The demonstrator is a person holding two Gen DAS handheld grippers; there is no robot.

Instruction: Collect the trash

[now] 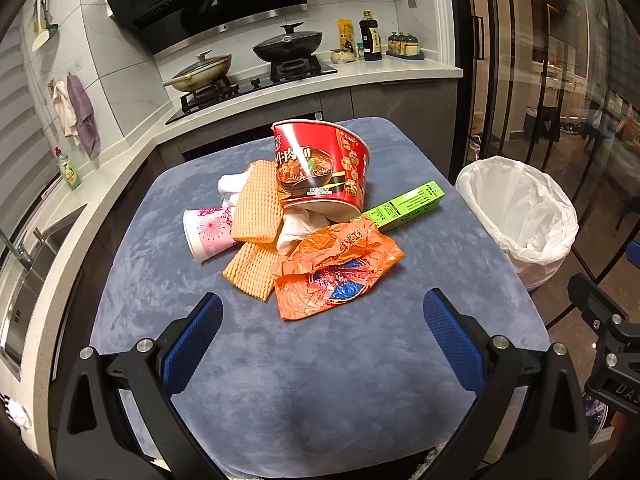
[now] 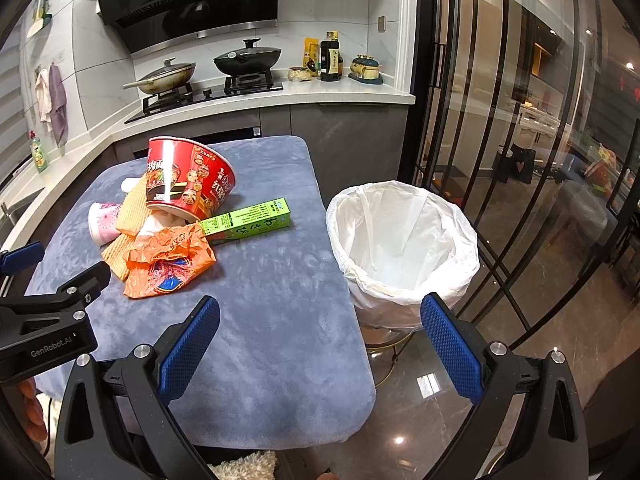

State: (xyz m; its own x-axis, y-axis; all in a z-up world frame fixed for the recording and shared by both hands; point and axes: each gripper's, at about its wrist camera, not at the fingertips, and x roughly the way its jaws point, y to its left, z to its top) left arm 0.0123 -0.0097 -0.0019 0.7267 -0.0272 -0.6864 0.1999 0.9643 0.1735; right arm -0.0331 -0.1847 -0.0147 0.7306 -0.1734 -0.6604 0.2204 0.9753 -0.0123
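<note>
A heap of trash lies mid-table: a red instant-noodle bowl tipped on its side, an orange plastic bag, a green carton, a pink paper cup, orange foam netting and white tissue. My left gripper hovers open over the table's near side, short of the bag. My right gripper is open at the table's right edge, between the heap and a white-lined bin.
The blue-grey plush table cover ends at a right edge beside the bin, which stands on a gold wire frame. Behind are a counter, a stove with two pans, and bottles. Glass doors stand at right.
</note>
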